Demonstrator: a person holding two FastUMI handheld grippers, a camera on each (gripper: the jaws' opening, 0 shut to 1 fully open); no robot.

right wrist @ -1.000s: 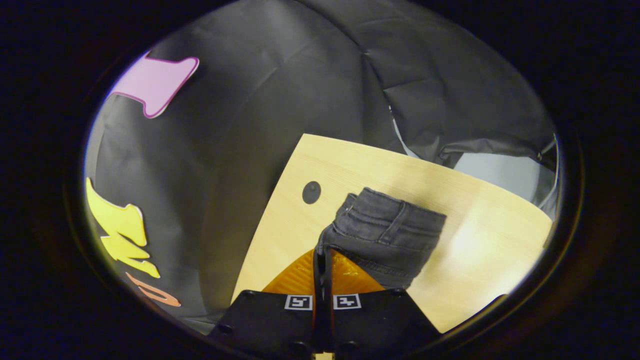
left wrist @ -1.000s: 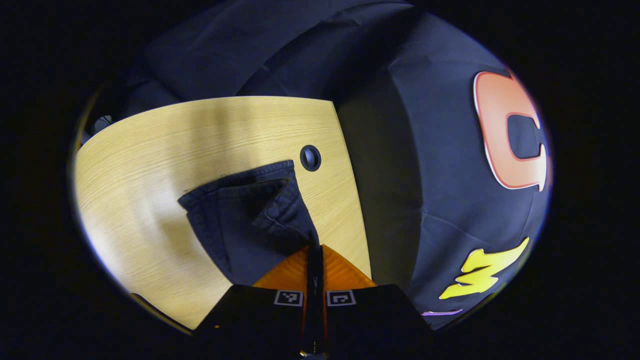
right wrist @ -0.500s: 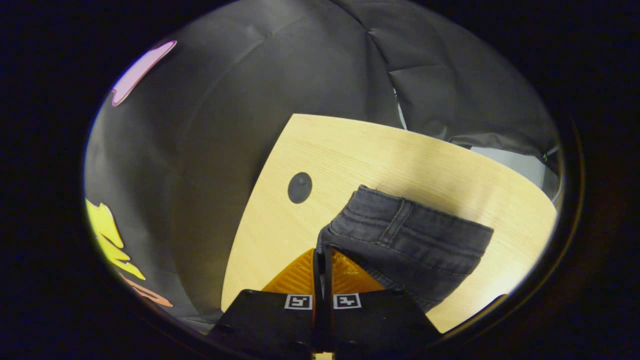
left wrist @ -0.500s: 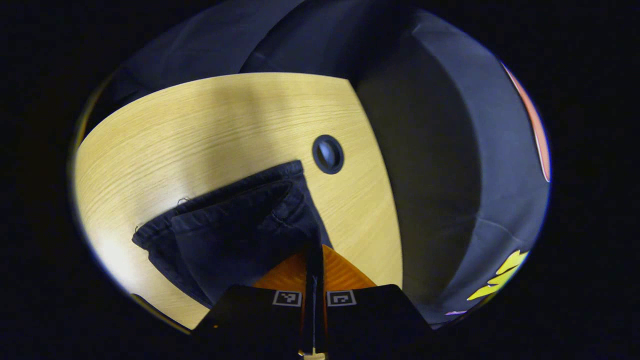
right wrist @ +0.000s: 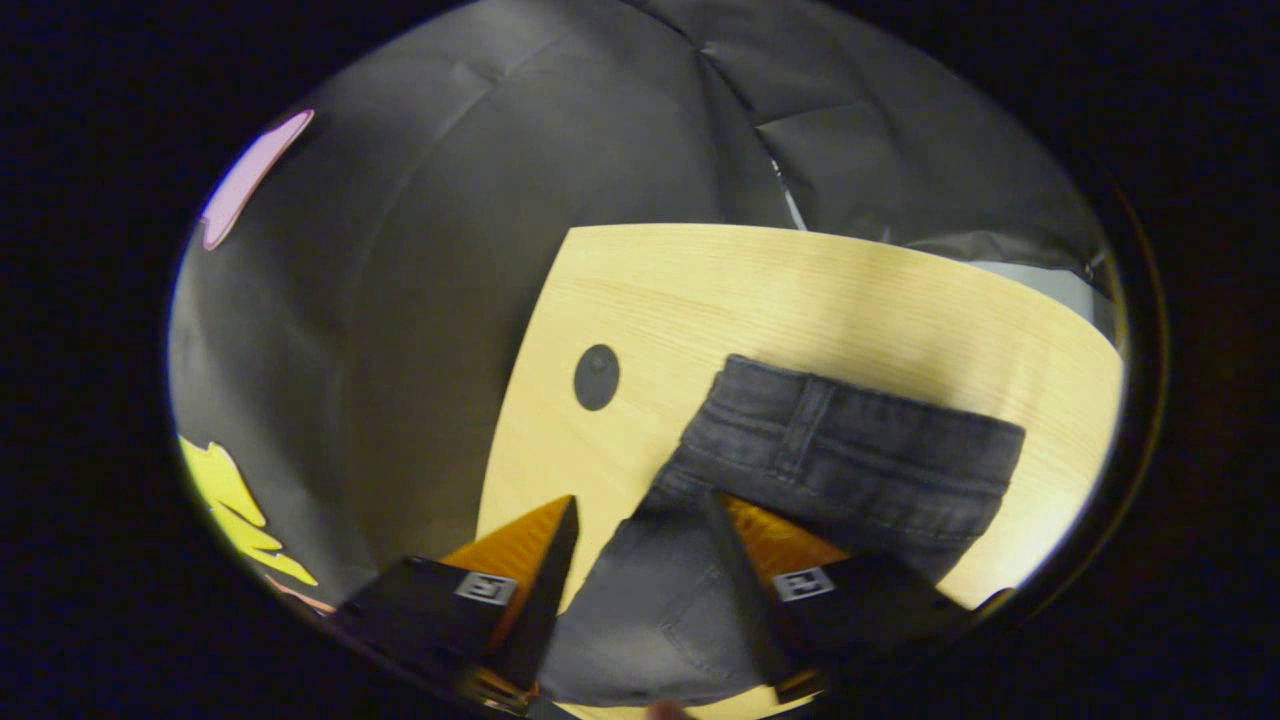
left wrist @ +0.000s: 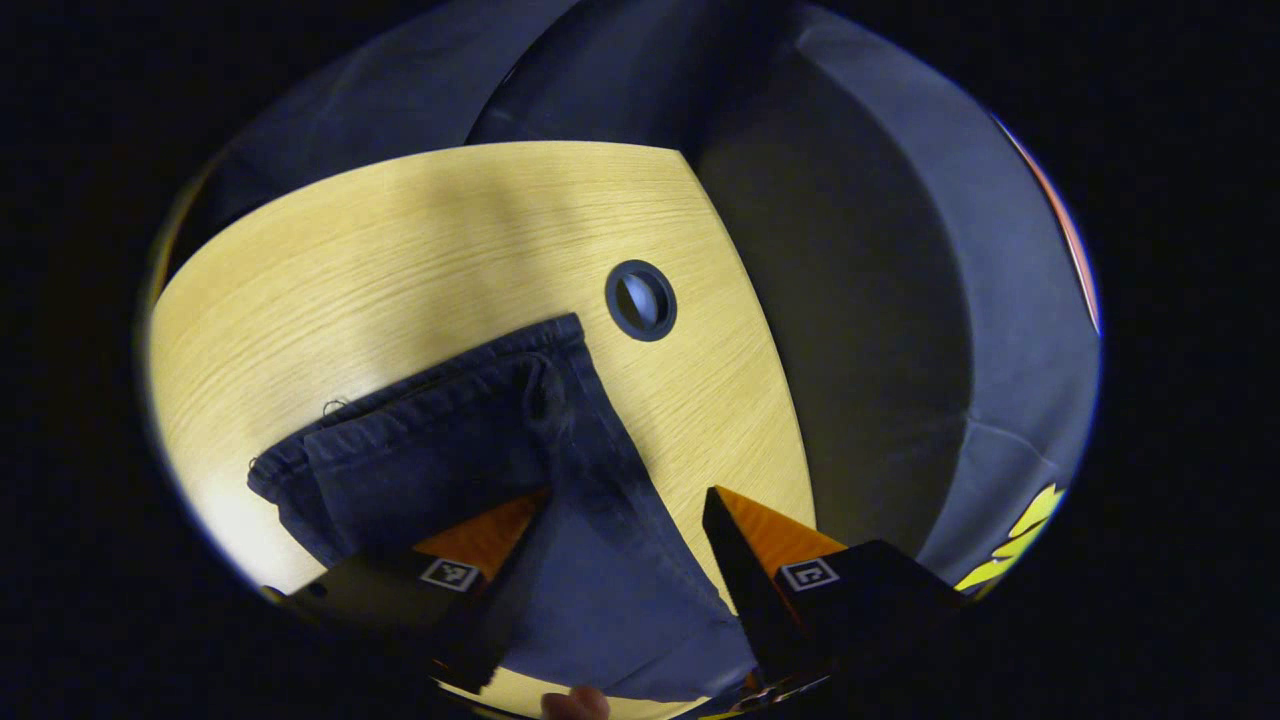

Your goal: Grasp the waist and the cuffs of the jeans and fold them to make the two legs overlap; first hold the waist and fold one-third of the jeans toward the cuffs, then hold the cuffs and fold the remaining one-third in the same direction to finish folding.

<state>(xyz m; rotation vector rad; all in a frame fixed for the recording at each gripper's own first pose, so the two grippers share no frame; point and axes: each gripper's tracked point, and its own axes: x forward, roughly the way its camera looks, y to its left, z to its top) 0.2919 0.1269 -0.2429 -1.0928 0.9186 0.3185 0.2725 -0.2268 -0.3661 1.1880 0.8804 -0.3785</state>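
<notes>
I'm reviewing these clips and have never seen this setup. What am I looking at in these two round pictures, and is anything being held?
No robot arm here: a person holds a two-finger gripper in each hand, and a fisheye camera rides on each, looking forward along its fingers.

In the left gripper view, the left gripper has its fingers spread apart over the cuff end of dark jeans lying on a light wooden table. A round grommet hole sits beside the cloth.

In the right gripper view, the right gripper is likewise spread open, over the waist end with its waistband and belt loop.

Nothing is held: both grippers are open and the jeans lie flat on the table. A fingertip of the person peeks in at the bottom of the left gripper view.
</notes>
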